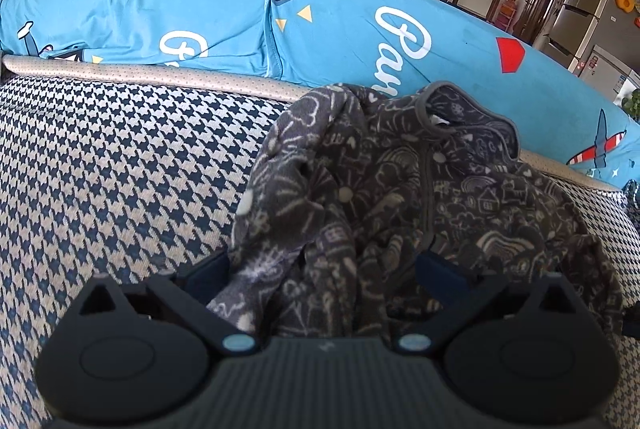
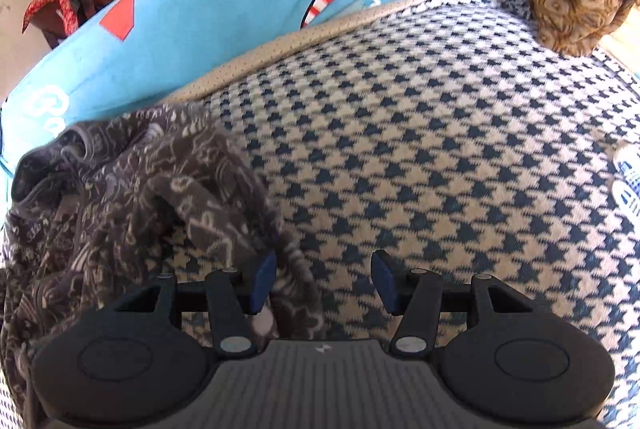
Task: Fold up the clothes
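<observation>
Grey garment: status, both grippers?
Left gripper open, fingers straddling bunched grey patterned garment. Right gripper open, garment edge beside one of its fingers. Garment crumpled, unfolded, on houndstooth cushion. Nothing blocking.

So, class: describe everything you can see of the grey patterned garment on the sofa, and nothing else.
The garment is a soft, fleecy-looking top, dark grey with pale doodle drawings of houses, hearts and clouds. It has a grey-trimmed neckline, a front placket and small round buttons. It lies crumpled and unfolded on the houndstooth sofa seat, its top edge against the blue cushion. Bunched cloth sits between the left claw's fingers. One strip lies inside the open right claw, beside one blue pad.
</observation>
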Tool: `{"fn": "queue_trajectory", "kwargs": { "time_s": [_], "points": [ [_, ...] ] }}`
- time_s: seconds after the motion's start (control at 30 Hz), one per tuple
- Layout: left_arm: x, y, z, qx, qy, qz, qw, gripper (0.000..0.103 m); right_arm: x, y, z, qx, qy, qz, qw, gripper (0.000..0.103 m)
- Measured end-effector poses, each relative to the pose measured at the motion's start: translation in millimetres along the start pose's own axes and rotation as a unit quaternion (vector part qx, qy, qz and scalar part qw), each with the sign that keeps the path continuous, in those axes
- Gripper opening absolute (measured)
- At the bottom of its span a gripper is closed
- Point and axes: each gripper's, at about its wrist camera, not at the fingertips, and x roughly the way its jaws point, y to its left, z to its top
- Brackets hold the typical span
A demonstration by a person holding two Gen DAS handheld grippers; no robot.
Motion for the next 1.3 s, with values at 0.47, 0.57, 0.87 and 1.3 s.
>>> {"fn": "queue_trajectory", "kwargs": {
  "time_s": [0.47, 0.57, 0.87, 1.3],
  "points": [
    [-3.2, 3.4, -15.0, -0.007, 0.019, 0.0, 0.9998, 0.103, 10.2, 51.3, -35.2, -0.124, -0.012, -0.026, 0.992, 0.01],
    [-2.1, 2.1, -15.0, -0.005, 0.02, 0.001, 0.9998, 0.103, 2.9, 47.7, -30.9, -0.096, -0.038, -0.04, 0.994, 0.007],
    [6.3, -10.9, -20.3, 0.017, 0.028, 0.008, 0.9994, 0.103, -54.8, 20.4, 0.1, -0.021, -0.248, -0.112, 0.962, 0.007],
    [2.8, -15.6, -18.5, 0.022, 0.028, 0.004, 0.9994, 0.103, -64.5, -21.3, 13.3, 0.09, -0.209, -0.056, 0.972, 0.033]
  ]
}}
